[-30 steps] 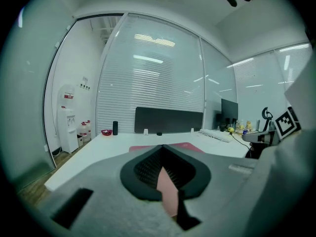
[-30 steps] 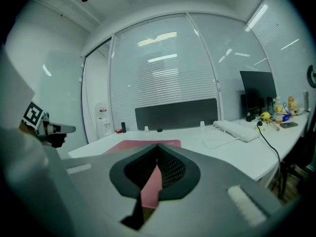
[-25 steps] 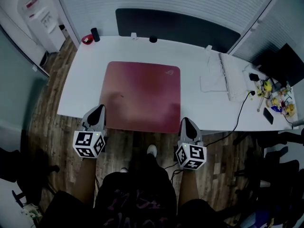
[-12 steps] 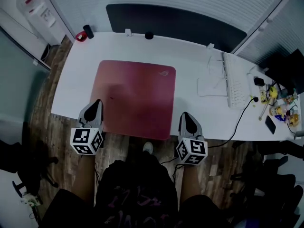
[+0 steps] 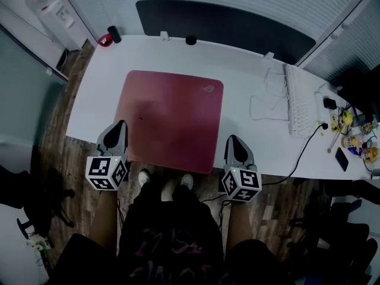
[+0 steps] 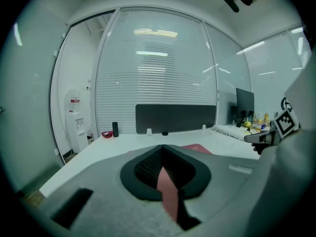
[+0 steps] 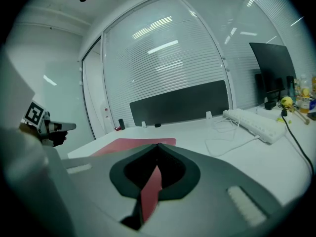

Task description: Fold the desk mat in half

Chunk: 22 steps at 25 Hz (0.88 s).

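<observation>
Left gripper [image 5: 118, 125] and right gripper [image 5: 231, 139] are each pinching a near corner of the desk mat [image 5: 172, 114], jaws drawn together with a thin strip of red mat showing between the dark ribbed pads in both gripper views. By the look of it, the fold itself is not yet beginning: the mat is lying fully open and flat on the white desk [image 5: 249, 70], its near edge seeming to hang a little past the desk's front edge, and no part of it is doubling over. What seems to be done is the grasp on both near corners; what is remaining, as I judge it, is lifting that edge, carrying it over to the far edge, and laying it down in line. The mat is reading as a thin, limp rectangle with rounded corners, matte dark red, with a small pale logo near its far right corner. The desk top is looking smooth and hard. Well apart to the right, a white keyboard [image 5: 300, 105] and a looping thin cable [image 5: 264, 108] are sitting clear of the mat.
</observation>
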### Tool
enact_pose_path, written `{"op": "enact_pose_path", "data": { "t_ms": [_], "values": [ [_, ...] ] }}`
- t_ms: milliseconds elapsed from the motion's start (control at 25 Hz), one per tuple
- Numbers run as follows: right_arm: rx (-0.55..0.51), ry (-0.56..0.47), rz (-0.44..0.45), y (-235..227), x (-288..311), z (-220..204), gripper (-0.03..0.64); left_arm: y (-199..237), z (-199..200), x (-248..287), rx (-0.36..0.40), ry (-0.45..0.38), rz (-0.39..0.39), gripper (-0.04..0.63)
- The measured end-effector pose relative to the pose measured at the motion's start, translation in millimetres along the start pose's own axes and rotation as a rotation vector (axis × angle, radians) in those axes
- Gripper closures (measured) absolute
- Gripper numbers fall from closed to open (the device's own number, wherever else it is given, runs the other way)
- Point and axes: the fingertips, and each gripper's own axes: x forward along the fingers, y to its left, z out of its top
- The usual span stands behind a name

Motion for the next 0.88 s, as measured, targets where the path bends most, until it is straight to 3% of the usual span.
{"op": "enact_pose_path", "data": {
  "t_ms": [320, 880],
  "values": [
    [0.001, -0.025, -0.022, 13.3, 4.2, 9.9, 0.611, 9.9, 5.4, 10.2, 0.033, -0.007, -0.051, 0.598],
    [-0.055, -0.025, -0.074, 47.3, 14.7, 13.5, 0.611, 41.3, 11.0, 28.3, -0.002, -0.033, -0.121, 0.598]
  ]
}}
